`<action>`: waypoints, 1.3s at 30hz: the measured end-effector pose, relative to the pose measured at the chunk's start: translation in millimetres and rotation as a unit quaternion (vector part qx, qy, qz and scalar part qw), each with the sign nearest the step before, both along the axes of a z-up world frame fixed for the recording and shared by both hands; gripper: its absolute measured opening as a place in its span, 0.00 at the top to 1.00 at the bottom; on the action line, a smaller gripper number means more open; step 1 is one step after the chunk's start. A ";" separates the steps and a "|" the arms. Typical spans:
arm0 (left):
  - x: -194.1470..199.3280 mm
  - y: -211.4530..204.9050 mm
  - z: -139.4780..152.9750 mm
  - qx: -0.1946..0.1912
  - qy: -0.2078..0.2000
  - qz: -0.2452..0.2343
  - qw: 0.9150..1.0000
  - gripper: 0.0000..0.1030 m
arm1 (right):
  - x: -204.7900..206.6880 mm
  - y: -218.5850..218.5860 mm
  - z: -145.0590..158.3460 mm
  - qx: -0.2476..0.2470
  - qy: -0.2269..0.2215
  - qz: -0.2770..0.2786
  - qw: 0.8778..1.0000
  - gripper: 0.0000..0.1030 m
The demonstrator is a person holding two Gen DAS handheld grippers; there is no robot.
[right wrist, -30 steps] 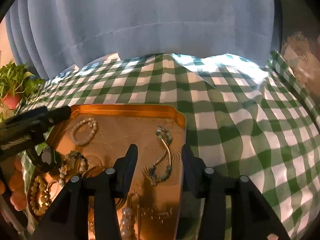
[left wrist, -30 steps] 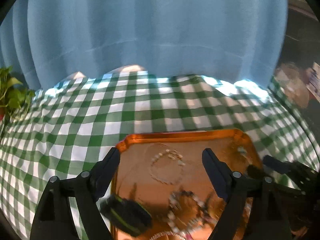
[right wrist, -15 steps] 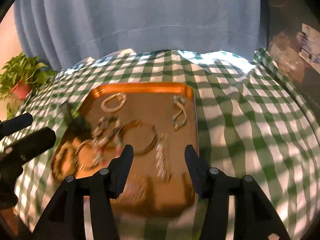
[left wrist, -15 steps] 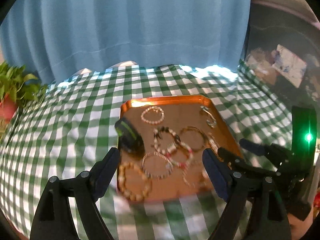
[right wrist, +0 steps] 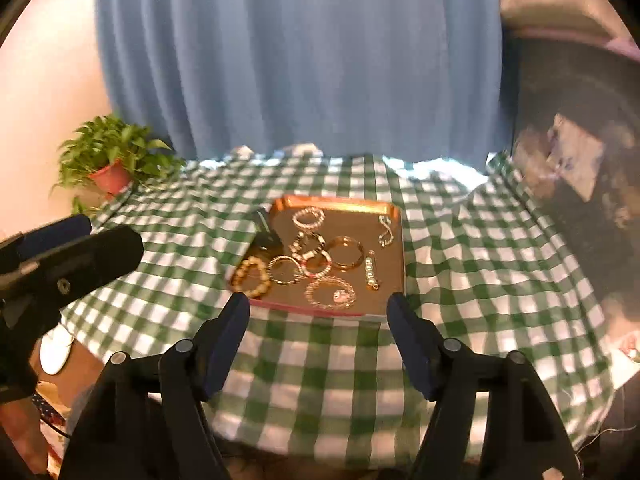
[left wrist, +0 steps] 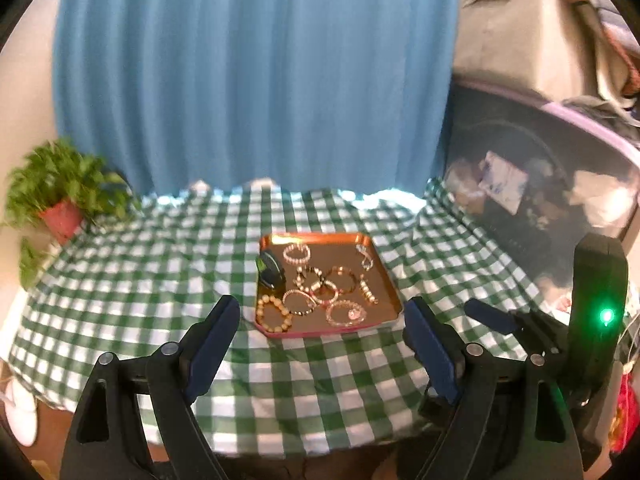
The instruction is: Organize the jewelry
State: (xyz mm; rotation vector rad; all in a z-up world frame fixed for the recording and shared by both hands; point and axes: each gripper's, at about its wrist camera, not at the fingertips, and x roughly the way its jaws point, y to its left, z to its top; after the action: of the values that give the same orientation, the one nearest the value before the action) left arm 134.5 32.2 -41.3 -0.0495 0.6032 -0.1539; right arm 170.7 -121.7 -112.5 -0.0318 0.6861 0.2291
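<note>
the copper tray (left wrist: 390,280) sat in the middle of a table under a green and white checked cloth (left wrist: 160,272), with the jewelry laid out inside it. a pale beaded bracelet (left wrist: 296,254) lay near the tray's far edge, a chunky amber-bead bracelet (left wrist: 274,313) in the near left corner, an amber bangle (left wrist: 341,279) about the centre, and a thin chain bracelet with a charm (left wrist: 346,313) along the near edge. several other bracelets overlapped between them; i couldn't tell them apart. a short string of pearls (left wrist: 368,289) lay by the right rim, a small silvery piece (left wrist: 365,257) in the far right corner. a dark object with a green stripe (left wrist: 271,270) stood at the left rim; what it was i couldn't tell.

the left gripper (left wrist: 322,322) hung short of the tray, jaws spread wide, empty. the right gripper (right wrist: 319,314) hung just shy of the tray's near edge, jaws opening, nothing between them.

a potted plant (right wrist: 110,160) stood at the far left corner, with a blue curtain (left wrist: 256,72) behind the table.
</note>
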 end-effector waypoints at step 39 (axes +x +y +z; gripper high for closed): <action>-125.2 -52.9 26.6 0.098 0.062 0.109 0.987 0.04 | -151.6 -16.3 49.5 0.043 0.020 -0.041 0.998 0.28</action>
State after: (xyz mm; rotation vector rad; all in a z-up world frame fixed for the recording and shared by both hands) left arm 9.4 -20.7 -14.7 0.0656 0.7295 0.1222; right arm 19.1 -138.1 -63.0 0.0843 0.7150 0.1799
